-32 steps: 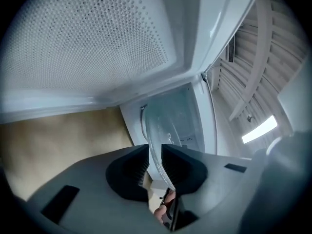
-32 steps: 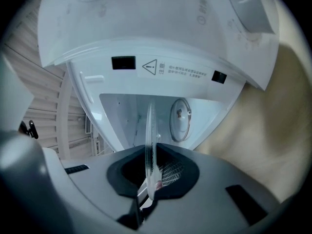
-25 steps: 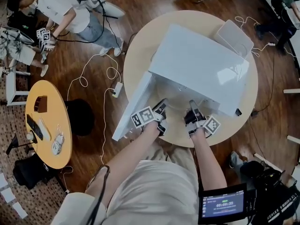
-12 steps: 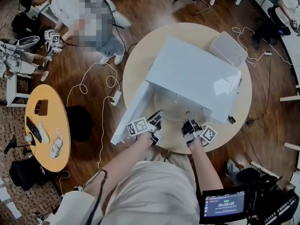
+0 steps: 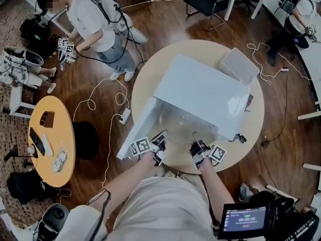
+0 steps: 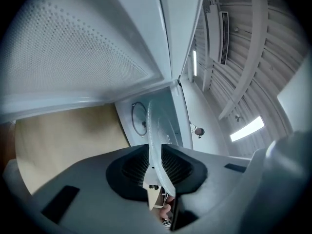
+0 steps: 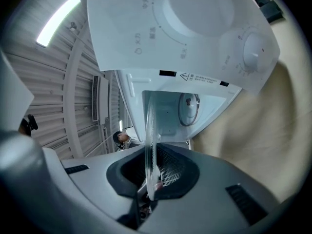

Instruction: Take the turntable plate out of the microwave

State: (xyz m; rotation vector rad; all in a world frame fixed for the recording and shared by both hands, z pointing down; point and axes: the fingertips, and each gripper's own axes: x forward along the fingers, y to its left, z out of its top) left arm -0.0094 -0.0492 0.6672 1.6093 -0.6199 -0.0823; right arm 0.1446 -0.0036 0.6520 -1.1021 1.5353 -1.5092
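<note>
The white microwave (image 5: pixel 203 92) stands on the round table with its door (image 5: pixel 136 129) swung open to the left. The clear glass turntable plate (image 5: pixel 181 126) sits at the mouth of the cavity, held from both sides. My left gripper (image 5: pixel 159 142) is shut on its left rim, and my right gripper (image 5: pixel 197 147) is shut on its right rim. In the left gripper view the plate (image 6: pixel 155 140) shows edge-on between the pads of the left gripper (image 6: pixel 156 172). The right gripper view shows the plate's rim (image 7: pixel 150 140) clamped in the right gripper (image 7: pixel 152 174), below the control panel (image 7: pixel 195 28).
A clear plastic box (image 5: pixel 241 64) lies on the round table (image 5: pixel 145 69) behind the microwave. Cables trail over the wooden floor at left. A small yellow table (image 5: pixel 50 139) stands further left, and a person (image 5: pixel 95 19) stands beyond it. A monitor (image 5: pixel 246 219) sits at lower right.
Both grippers have drawn back toward me and risen a little with the plate between them. The head view has shifted, so the table sits higher and further off in the picture.
</note>
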